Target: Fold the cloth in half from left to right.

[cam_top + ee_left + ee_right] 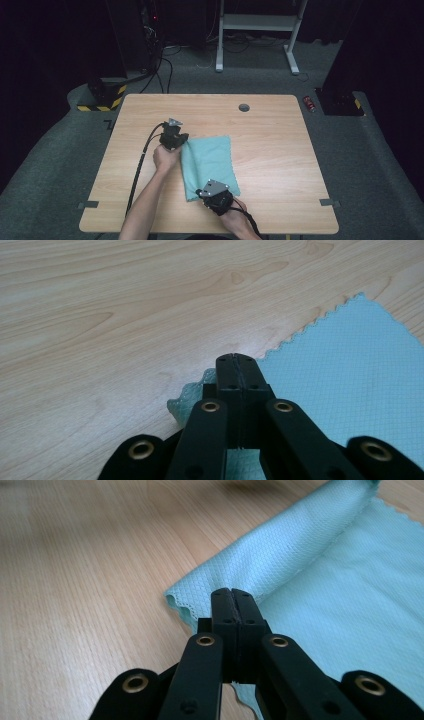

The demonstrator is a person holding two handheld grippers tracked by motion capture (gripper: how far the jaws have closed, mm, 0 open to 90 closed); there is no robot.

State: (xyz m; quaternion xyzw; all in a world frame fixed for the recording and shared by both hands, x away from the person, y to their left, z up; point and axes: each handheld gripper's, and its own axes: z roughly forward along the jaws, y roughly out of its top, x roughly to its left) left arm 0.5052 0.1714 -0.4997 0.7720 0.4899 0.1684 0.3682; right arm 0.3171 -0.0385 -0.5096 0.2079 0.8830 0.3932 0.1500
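One light teal cloth (210, 162) lies on the wooden table (270, 145), a little toward the person's side of the table's middle and well short of the round grommet hole (244, 107) near the far edge. Two grippers work on it. The left gripper (175, 136) sits at the cloth's far left corner, held by the left hand (166, 157); the right gripper (216, 195) sits at the cloth's near edge, with the right hand (239, 212) behind it.

The high view gives the whole layout but is too distant to show the jaws. The left gripper view supplies that: the two black jaws of the left gripper (235, 362) are pressed together, with a puckered bit of the cloth (350, 375) bunched around them at the corner, so they pinch the fabric. It also shows the cloth's zigzag-cut edge, which the high view cannot resolve.

In the right gripper view, the jaws of the right gripper (233, 597) are likewise closed on the cloth's (350, 605) corner, and a fold runs away from them: one layer of fabric is doubled over another. The woven grid texture is plain here.

On the floor beyond the table, one small red can (310, 103) lies beside a dark stand.
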